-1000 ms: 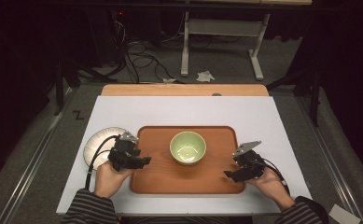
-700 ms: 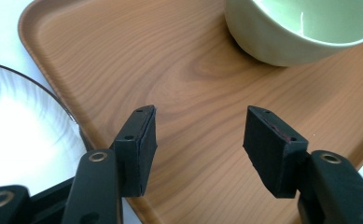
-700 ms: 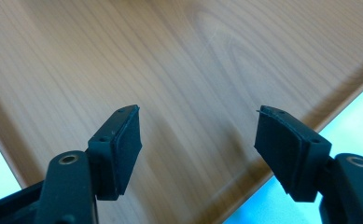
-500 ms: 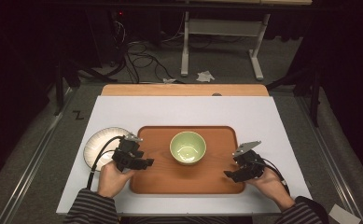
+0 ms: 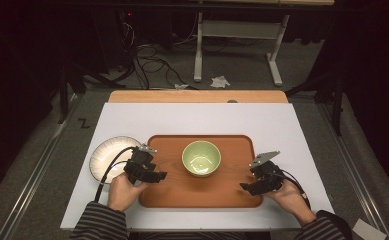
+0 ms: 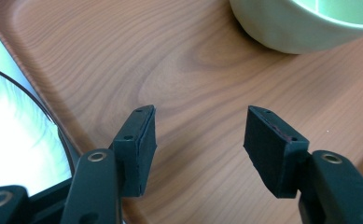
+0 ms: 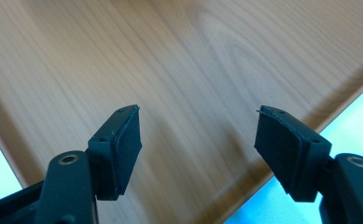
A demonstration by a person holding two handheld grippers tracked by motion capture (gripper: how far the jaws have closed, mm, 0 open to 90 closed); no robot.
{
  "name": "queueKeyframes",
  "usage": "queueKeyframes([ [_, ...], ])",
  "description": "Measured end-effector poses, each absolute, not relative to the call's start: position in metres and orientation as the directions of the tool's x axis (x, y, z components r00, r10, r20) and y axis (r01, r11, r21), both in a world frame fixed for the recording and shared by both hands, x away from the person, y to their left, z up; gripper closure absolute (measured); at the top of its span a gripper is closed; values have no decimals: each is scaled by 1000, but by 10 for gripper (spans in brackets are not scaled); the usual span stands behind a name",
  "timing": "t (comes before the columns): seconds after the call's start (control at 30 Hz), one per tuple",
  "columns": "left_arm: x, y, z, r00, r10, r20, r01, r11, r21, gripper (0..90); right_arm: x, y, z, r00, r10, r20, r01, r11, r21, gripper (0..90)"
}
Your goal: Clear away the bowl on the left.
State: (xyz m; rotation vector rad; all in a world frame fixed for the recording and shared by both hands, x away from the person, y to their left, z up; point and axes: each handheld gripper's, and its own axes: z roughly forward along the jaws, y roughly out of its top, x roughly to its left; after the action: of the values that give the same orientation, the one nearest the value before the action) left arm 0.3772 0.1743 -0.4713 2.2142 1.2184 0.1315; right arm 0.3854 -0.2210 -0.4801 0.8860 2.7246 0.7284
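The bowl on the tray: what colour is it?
Pale green bowl, clearest in the high view.

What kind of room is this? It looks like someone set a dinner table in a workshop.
Probably a lab or test room, not a dining room. The white table bears a staged brown wooden tray, the dark floor holds loose black cables, and a person holds a black claw in each hand, left claw, right claw.

A pale green bowl (image 5: 201,158) sits on a reddish-brown wood-grain tray (image 5: 172,187). Beside the black left gripper (image 5: 152,176) lies a white plate (image 5: 104,156) with faint ribbing. Sleeves (image 5: 99,226) are grey-and-black striped; the table (image 5: 197,120) is white.
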Motion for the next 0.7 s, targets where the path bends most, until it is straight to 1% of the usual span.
queueKeyframes([
  [0.7, 377, 168, -477, 586, 787, -192, 739, -423, 524, 428, 385, -221, -480, -806, 591, -23, 501, 703, 505, 329],
])
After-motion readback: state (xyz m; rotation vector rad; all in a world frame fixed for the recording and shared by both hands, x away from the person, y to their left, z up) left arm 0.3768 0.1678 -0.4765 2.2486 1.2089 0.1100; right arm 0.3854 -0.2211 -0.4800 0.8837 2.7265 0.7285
